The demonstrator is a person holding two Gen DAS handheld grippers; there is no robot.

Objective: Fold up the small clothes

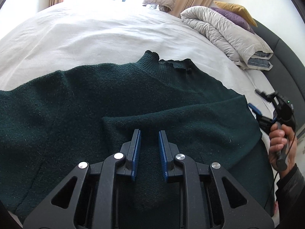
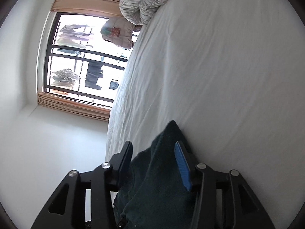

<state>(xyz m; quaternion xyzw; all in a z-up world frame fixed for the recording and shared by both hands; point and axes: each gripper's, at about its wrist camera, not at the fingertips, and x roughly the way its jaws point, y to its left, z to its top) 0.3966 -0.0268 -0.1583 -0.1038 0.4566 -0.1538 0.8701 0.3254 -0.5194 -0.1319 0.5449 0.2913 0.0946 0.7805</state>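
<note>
One dark green knit sweater (image 1: 133, 95) is all I have to fold, and it lies spread on the white bed sheet (image 1: 85, 32), its collar away from my left fingers and a flap of knit already turned over just ahead of them. I judge it soft, floppy and fairly light but thick; it will sag and drag on the sheet instead of holding a crease, and the fuzzy knit should give the pads plenty of bite. The best hold, I think, is a hem or a sleeve edge, pinching both layers near a corner so the panel hangs flat.

My left gripper (image 1: 149, 131) hovers over the sweater with its fingers narrow and only a small gap between the blue pads (image 1: 136, 152); nothing is pinched there. My right gripper (image 2: 154, 148) stands about half apart with a ridge of the cloth lying between its fingers, against the blue pad (image 2: 183, 168); the other finger looks clear of it.

Only the left view shows the whole garment, the rolled duvet (image 1: 225, 30) beyond it and my right hand (image 1: 282, 145) at the sweater's edge. Only the right view shows cloth between those fingers, and the window (image 2: 80, 57).
</note>
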